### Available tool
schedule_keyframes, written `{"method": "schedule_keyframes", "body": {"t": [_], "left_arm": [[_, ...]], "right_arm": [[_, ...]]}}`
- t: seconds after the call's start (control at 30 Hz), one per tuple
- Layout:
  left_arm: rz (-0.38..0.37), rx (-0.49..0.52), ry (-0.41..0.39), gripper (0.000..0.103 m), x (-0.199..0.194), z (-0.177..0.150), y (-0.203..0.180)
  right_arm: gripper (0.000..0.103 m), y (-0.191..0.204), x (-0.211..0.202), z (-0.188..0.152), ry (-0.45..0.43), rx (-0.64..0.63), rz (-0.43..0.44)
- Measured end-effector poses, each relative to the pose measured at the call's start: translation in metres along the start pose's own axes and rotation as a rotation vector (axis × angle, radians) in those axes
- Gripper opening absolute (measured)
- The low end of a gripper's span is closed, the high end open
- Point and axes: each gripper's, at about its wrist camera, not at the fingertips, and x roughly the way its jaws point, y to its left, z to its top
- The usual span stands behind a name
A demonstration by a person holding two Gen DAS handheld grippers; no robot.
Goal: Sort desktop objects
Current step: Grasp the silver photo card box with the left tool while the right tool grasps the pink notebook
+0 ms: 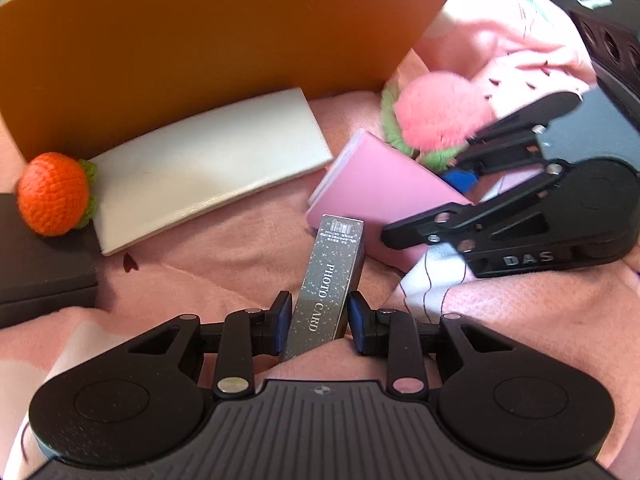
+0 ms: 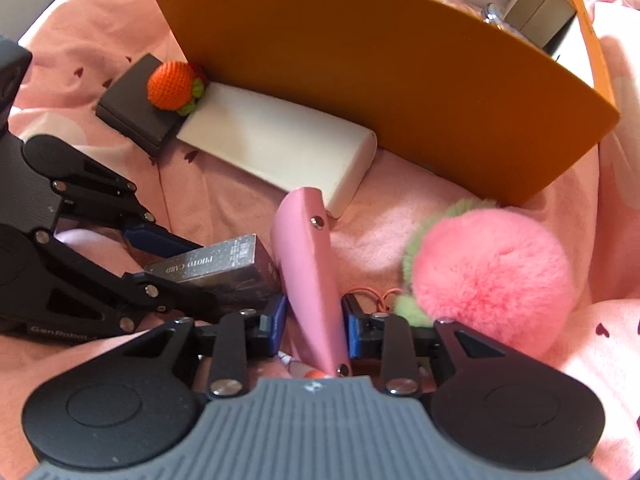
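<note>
My left gripper [image 1: 319, 322] is shut on a grey glittery box marked PHOTO CARD [image 1: 330, 280], also seen in the right wrist view [image 2: 224, 270]. My right gripper [image 2: 314, 322] is shut on a pink case with metal snaps [image 2: 312, 272], which shows in the left wrist view [image 1: 380, 196] beside the card box. A pink fluffy pompom with green leaves [image 2: 492, 276] lies just right of my right gripper. An orange box [image 2: 380, 80] stands behind, open at the top.
A white flat case [image 2: 280, 140] lies along the orange box. A crocheted orange fruit [image 2: 172, 84] rests on a black box [image 2: 132, 108] at the left. Everything lies on a pink blanket [image 2: 400, 208]. A silver object and a beige box [image 2: 536, 12] sit inside the orange box.
</note>
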Motion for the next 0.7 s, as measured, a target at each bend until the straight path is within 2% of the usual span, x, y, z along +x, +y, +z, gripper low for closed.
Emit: {"method": "schedule_keyframes", "body": {"t": [0.1, 0.23, 0.33, 0.5, 0.6, 0.7], "left_arm": [[0.01, -0.026, -0.042, 0.029, -0.012, -0.003, 0.002], [0.074, -0.077, -0.112, 0.027, -0.032, -0.006, 0.007], [0.095, -0.139, -0.155, 0.026, -0.047, -0.009, 0.017], [0.116, -0.183, -0.135, 0.026, -0.036, -0.008, 0.026], [0.114, -0.187, -0.126, 0.026, -0.034, -0.011, 0.029], [0.116, -0.184, -0.12, 0.026, -0.033, -0.01, 0.03]], "right_arm": [[0.026, 0.001, -0.013, 0.001, -0.04, 0.025, -0.001], [0.026, 0.009, -0.027, 0.01, -0.096, 0.036, 0.003], [0.023, 0.015, -0.029, 0.02, -0.132, 0.041, 0.053], [0.021, 0.022, -0.008, 0.027, -0.09, 0.037, 0.05], [0.023, 0.021, -0.001, 0.023, -0.06, 0.037, 0.036], [0.036, 0.015, -0.005, 0.018, -0.055, 0.047, 0.021]]}}
